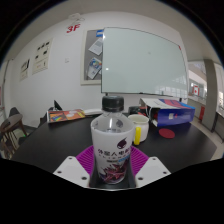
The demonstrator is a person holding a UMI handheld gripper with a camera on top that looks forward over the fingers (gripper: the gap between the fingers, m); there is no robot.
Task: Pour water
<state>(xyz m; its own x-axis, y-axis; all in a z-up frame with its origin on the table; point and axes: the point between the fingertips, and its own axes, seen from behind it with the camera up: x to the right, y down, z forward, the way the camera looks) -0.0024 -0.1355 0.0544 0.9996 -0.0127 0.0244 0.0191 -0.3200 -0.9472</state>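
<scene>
A clear plastic bottle with a dark cap and a white-and-purple label stands upright between my two fingers. My gripper is shut on the bottle, and both purple pads press on its lower sides. Its base is hidden between the fingers, so I cannot tell whether it rests on the dark table. A cream-coloured cup sits just beyond the bottle, slightly to its right. Beside that cup lies a small red lid-like object.
A blue and white box stands at the far right of the table, a flat colourful box at the far left. Chairs line the left side. A whiteboard and posters hang on the wall behind.
</scene>
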